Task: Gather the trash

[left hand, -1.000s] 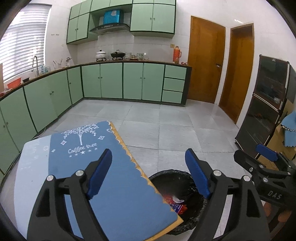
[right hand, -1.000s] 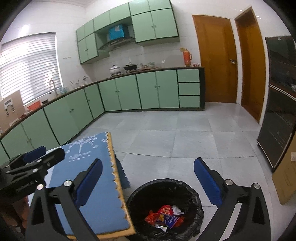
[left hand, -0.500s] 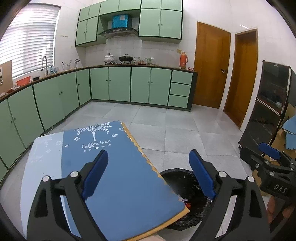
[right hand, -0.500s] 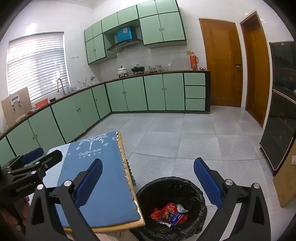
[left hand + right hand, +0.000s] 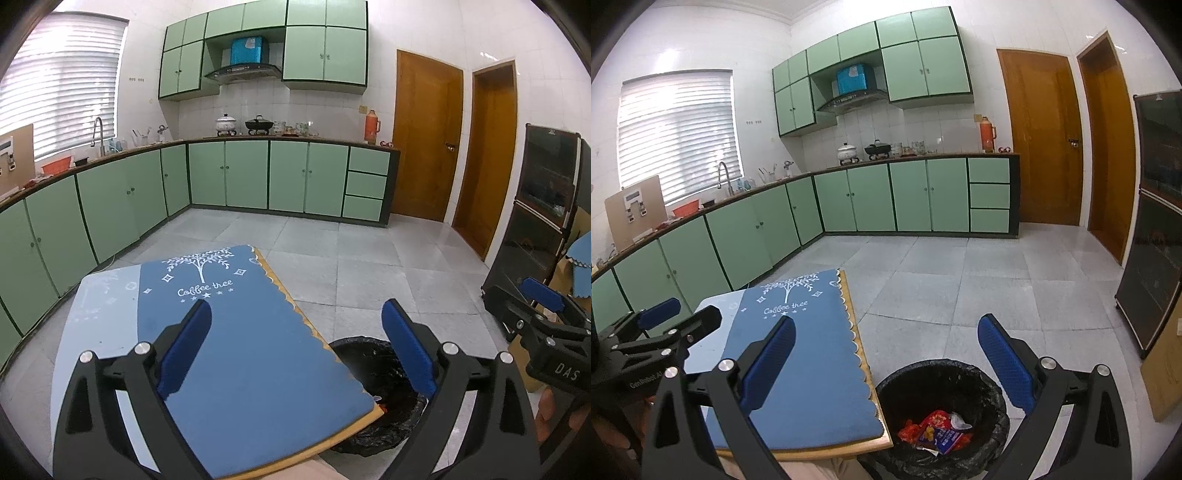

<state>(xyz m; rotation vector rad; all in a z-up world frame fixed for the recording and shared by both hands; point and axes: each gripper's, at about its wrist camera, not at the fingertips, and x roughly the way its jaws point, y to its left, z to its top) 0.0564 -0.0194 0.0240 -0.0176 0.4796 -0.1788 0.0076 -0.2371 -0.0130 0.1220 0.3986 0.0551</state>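
A black-lined trash bin stands on the floor at the table's right corner; it also shows in the left wrist view. Red and blue wrappers lie inside it. My left gripper is open and empty above the blue tablecloth. My right gripper is open and empty, above the bin and the table edge. The left gripper also shows at the left of the right wrist view, and the right gripper at the right of the left wrist view.
The small table carries a blue "Coffee tree" cloth. Green cabinets line the left and far walls. Two wooden doors are at the back right. A dark cabinet stands at the right. Grey tiled floor lies beyond.
Both grippers have risen and tilted up a little, so more of the room shows. Both stay open and empty. The trash in the bin has not moved.
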